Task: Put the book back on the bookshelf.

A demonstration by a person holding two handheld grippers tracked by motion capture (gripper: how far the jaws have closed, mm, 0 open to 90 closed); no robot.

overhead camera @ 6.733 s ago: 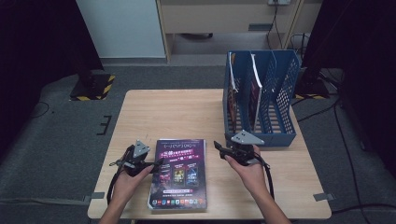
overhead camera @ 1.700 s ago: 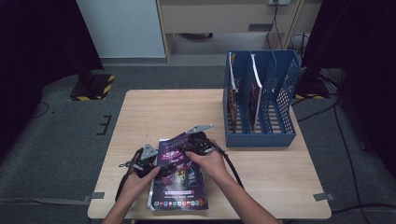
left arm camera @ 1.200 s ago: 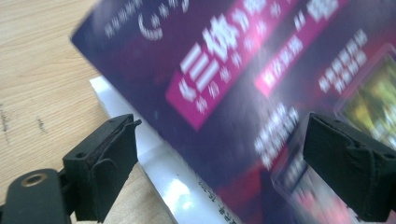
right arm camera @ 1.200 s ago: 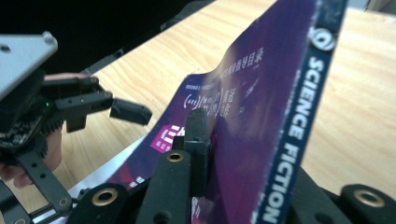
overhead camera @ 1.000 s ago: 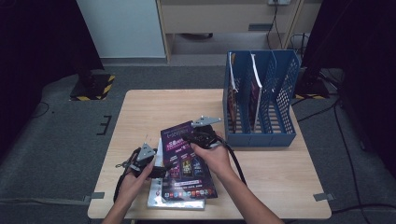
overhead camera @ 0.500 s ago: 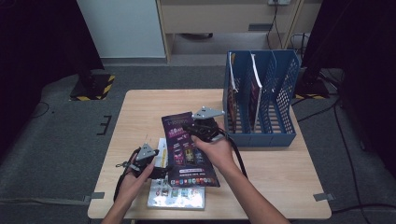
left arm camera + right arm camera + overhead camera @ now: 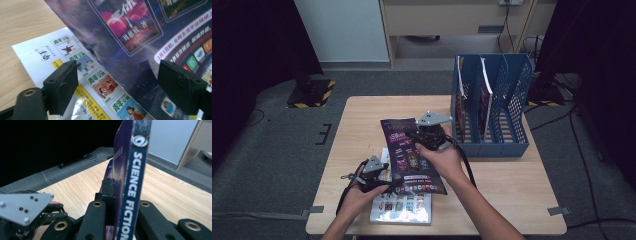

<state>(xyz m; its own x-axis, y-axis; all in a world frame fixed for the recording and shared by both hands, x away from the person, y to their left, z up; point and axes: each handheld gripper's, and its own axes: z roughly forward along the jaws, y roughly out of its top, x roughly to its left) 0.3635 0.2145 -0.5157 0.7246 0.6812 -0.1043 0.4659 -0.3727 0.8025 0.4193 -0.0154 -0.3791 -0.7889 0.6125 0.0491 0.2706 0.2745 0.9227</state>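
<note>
Readable stuff in my feeds: one spine title and some Chinese labels

From my right gripper view I could read "SCIENCE FICTION" in white caps running down the blue spine of the purple magazine [image 7: 132, 182], with a round white logo above it. In my left gripper view the white magazine [image 7: 47, 53] lying on the table [image 7: 22, 22] had "青年文摘" repeated in green beside its little cover pictures. The purple cover had Chinese print too, but it was too blurry for me to make out.
</note>
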